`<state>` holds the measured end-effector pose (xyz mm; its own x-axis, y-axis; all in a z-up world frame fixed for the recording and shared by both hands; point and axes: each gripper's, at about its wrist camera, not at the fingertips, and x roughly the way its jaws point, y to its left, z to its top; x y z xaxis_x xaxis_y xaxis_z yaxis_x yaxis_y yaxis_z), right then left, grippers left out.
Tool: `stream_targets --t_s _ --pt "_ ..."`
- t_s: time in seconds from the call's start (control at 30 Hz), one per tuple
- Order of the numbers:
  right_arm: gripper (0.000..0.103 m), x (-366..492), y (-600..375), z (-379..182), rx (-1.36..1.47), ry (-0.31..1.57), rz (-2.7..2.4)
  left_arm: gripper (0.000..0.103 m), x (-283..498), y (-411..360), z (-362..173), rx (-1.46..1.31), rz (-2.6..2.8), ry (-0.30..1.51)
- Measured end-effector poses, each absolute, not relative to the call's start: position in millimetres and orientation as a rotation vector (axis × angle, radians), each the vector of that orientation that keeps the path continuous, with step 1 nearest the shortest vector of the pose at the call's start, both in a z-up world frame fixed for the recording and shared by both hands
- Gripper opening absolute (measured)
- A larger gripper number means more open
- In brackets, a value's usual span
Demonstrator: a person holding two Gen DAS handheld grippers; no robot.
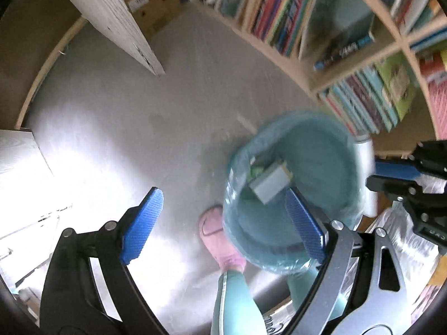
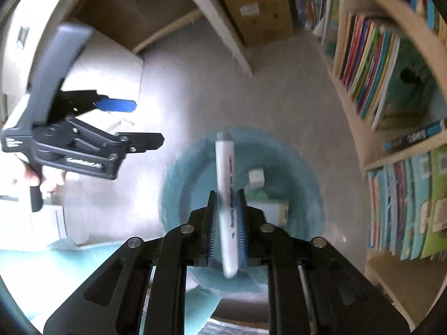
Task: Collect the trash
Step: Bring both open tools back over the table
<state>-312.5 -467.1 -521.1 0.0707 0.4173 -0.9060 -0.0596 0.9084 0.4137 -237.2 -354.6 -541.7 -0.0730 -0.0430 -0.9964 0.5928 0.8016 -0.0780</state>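
Note:
A teal trash bin (image 1: 321, 150) lined with a clear bag stands on the grey floor; it also shows in the right wrist view (image 2: 304, 167). Small boxes of trash (image 1: 271, 184) lie inside it, seen from the right wrist too (image 2: 255, 177). My right gripper (image 2: 226, 195) is shut on a white marker pen (image 2: 225, 173) and holds it upright over the bin; the pen also shows in the left wrist view (image 1: 364, 162). My left gripper (image 1: 223, 206) is open and empty above the bin's near rim; it appears at the left in the right wrist view (image 2: 139, 120).
Wooden bookshelves full of books (image 1: 363, 95) run along the right, also in the right wrist view (image 2: 371, 67). A cardboard box (image 2: 251, 8) sits at the back. A pale wooden table leg (image 1: 117, 25) slants nearby. The person's pink shoe (image 1: 220, 240) stands beside the bin.

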Motion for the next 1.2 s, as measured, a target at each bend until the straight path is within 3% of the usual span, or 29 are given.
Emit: stream_targets --t_s 0.2,0.37,0.47,0.73,0.87,0.97,1.2 --pt "0.039 -313 -470 -523 0.291 1.478 0.359 0.087 -251 -351 -552 0.435 -0.535 1.608" --pt "0.039 -308 -482 -501 0.292 1.468 0.361 0.087 -250 -350 -533 0.428 -0.530 1.586" --pt "0.045 -302 -489 -474 0.287 1.445 0.374 0.087 -250 -353 -506 0.428 -0.539 1.560" --pt "0.049 -287 -501 -342 0.270 1.339 0.394 0.087 -249 -354 -393 0.382 -0.538 1.498" --pt "0.055 -284 -501 -264 0.237 1.274 0.433 0.087 -254 -347 -317 0.363 -0.546 1.440" --pt "0.066 -280 -496 -208 0.203 1.217 0.485 0.087 -257 -335 -255 0.348 -0.528 1.386" --pt "0.075 -245 -466 -108 0.136 1.058 0.583 0.087 -245 -280 -151 0.273 -0.386 1.236"
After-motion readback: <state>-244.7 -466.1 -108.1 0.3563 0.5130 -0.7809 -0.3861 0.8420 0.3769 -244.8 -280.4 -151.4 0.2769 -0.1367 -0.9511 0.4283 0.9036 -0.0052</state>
